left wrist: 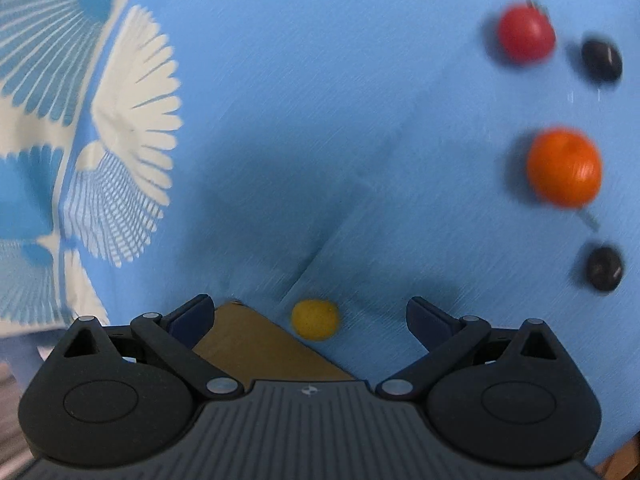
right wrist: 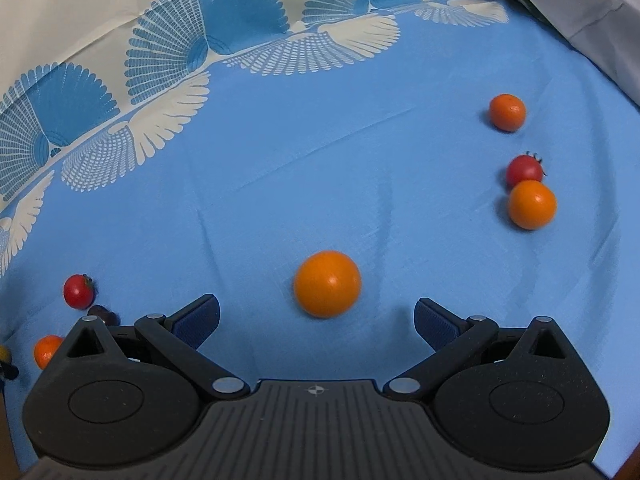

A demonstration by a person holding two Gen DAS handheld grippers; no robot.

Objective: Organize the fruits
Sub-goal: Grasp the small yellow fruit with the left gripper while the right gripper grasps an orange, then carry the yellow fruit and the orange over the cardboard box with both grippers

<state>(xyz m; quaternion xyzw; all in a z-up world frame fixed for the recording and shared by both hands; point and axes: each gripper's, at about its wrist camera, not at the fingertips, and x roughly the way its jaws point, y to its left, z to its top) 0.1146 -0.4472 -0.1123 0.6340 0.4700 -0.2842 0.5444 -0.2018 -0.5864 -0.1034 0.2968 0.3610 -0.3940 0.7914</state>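
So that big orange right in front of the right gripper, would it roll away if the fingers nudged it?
Probably. The orange looks nearly round and sits free on flat blue cloth, so a nudge would likely roll it. Its skin shows a glossy highlight, so it may be a bit slippery. The right gripper is open, wide enough to straddle it.

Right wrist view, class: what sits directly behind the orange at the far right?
A red cherry tomato with a dark stem sits behind the orange, touching it. The orange covers the tomato's lower part.
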